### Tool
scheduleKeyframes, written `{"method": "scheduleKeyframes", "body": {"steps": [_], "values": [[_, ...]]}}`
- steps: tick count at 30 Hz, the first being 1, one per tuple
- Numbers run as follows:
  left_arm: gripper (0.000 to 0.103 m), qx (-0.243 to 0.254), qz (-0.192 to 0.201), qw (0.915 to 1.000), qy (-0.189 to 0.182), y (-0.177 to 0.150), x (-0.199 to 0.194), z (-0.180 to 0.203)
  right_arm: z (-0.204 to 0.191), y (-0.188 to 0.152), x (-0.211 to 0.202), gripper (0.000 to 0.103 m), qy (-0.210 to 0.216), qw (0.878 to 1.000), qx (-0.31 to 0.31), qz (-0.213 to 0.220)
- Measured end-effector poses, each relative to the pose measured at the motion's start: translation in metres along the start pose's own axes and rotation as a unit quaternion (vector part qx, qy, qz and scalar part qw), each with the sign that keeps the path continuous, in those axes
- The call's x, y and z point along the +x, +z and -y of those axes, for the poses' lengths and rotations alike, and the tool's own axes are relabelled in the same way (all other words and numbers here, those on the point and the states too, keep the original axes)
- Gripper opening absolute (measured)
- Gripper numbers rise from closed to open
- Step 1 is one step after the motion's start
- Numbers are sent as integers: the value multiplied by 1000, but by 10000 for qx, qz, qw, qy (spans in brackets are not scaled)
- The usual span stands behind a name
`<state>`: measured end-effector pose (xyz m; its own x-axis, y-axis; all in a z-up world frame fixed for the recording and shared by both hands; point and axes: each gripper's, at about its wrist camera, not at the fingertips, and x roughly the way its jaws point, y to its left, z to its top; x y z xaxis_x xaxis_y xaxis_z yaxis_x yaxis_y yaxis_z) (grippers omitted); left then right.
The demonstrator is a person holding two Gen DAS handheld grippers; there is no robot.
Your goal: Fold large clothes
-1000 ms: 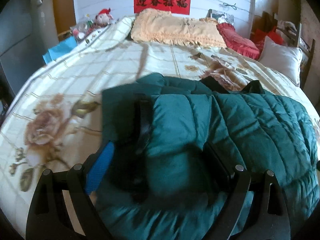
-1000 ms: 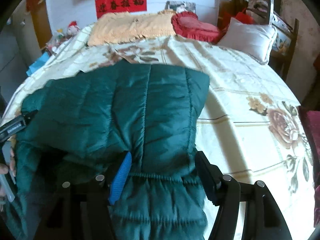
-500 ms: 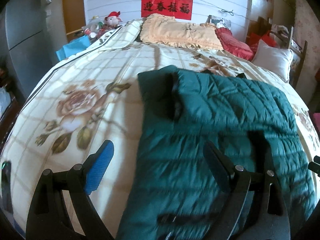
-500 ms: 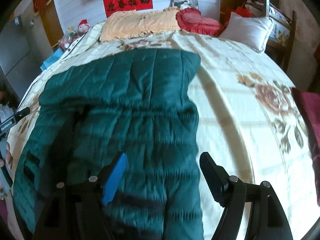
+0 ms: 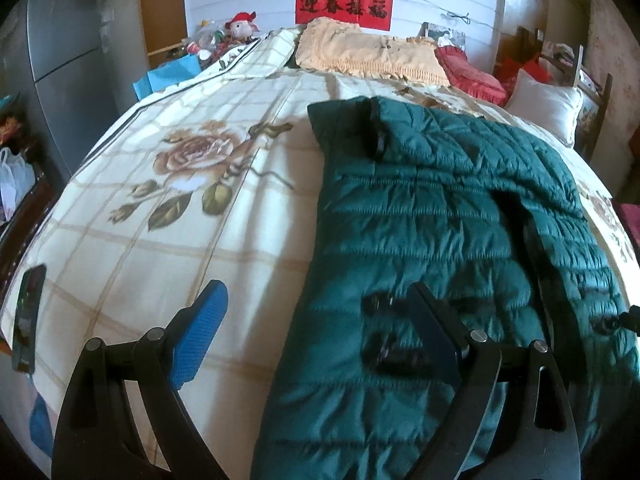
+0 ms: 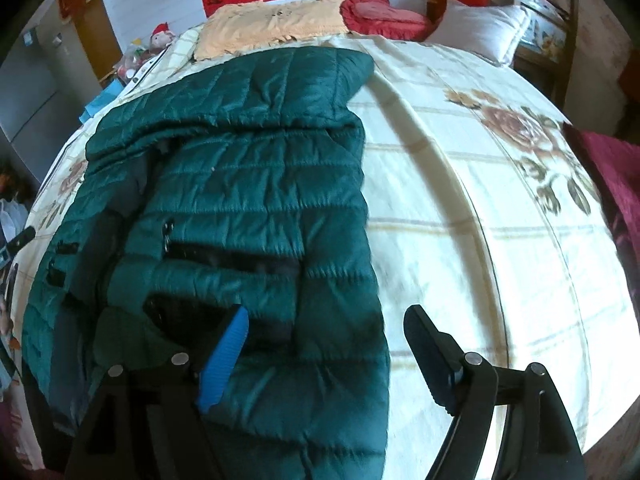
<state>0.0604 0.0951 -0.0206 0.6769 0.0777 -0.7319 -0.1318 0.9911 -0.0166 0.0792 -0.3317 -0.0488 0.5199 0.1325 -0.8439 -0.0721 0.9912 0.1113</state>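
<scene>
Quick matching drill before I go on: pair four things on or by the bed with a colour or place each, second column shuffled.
Things:
1. quilted jacket
2. frilled pillow
3. wall banner
4. phone

Descriptions:
A. red with dark characters
B. lying at the bed's near left edge
C. dark green, spread on the bedspread
D. pale orange, at the head of the bed

Pairs: 1-C, 2-D, 3-A, 4-B
</scene>
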Motion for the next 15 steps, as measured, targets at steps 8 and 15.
{"method": "scheduleKeyframes", "body": {"steps": [8,15], "values": [[91,-14,-117,9999,-11,-17,-7,-6,12,-21,-1,83,186,9993,262,-176],[91,-120,-347,9991,-235,-30,-13,-19,16,-32,-14,83,462,9983,327,-111]]}}
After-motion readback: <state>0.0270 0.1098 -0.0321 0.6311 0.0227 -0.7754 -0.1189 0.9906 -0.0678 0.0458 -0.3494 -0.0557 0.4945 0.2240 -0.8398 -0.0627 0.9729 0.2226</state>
